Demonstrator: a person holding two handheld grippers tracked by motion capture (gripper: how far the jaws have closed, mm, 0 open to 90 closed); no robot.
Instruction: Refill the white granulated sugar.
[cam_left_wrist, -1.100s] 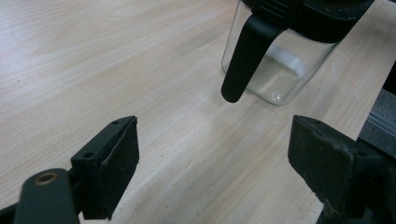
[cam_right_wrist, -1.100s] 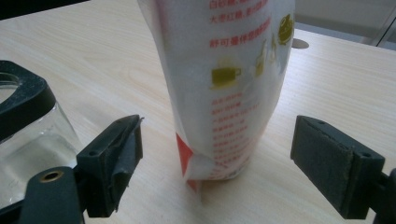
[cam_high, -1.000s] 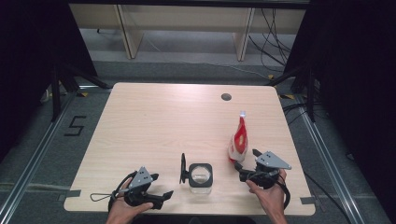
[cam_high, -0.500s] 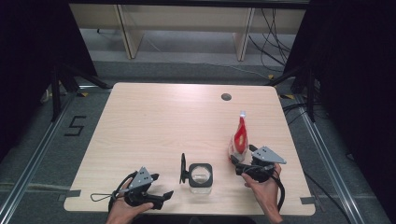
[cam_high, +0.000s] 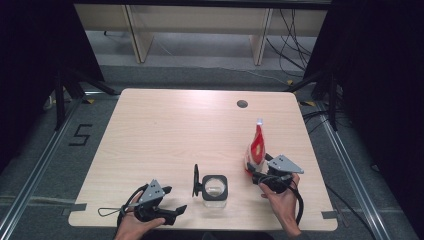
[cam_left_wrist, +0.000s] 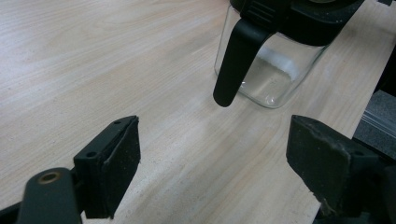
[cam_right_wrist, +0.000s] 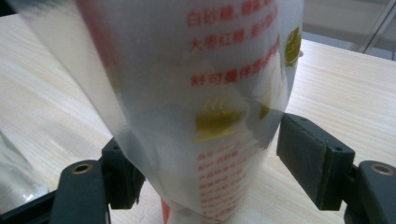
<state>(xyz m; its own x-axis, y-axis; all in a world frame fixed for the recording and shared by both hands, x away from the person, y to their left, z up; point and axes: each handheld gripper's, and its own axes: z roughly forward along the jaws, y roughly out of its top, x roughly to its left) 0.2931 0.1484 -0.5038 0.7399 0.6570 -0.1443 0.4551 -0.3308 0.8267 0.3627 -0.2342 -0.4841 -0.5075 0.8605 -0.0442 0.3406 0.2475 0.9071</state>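
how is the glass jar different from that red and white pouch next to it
The glass jar is clear, squat and square with a black lid rim and black handle; the pouch is tall, narrow, soft plastic printed in red and white. The jar stands free between the two hands, while the pouch sits between the right gripper's fingers, which have just been closing around it. Both stand upright near the table's front edge.
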